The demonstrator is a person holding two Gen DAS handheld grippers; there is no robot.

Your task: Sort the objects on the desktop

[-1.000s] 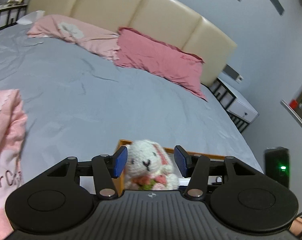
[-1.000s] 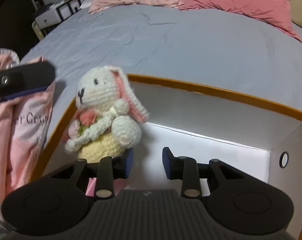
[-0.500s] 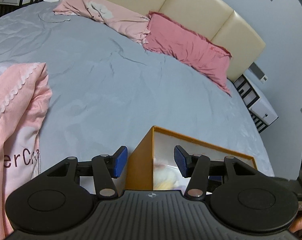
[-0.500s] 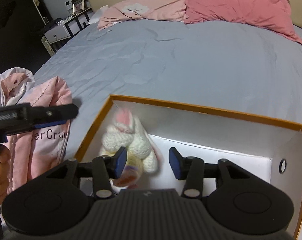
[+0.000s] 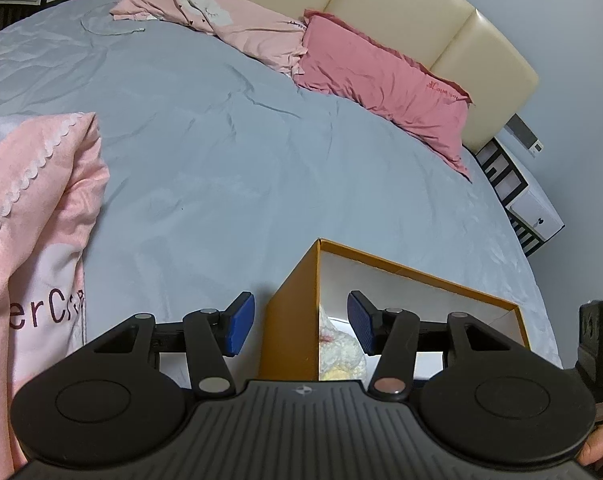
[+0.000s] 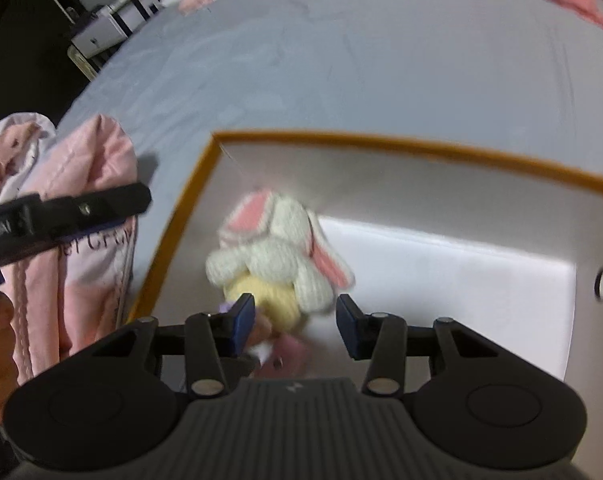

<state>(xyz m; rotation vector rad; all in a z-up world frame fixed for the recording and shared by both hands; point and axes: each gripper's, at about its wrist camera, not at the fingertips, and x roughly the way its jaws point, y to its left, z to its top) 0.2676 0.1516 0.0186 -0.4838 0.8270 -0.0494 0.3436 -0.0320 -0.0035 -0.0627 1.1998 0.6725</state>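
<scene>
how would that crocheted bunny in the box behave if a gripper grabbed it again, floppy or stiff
Probably soft: the bunny is knitted yarn with a plump body, so the pads would likely sink in. Its long ears look floppy and could dangle or snag on the orange box rim. It lies tumbled over in the box, which suggests it tips easily. It is likely light and not fragile.

A bed point(image 5: 229, 168) with a grey-blue sheet carried two pink pillows point(image 5: 385, 80) at the headboard, a folded pink quilt point(image 5: 33, 216) and an orange-walled open box point(image 5: 289, 320).
</scene>
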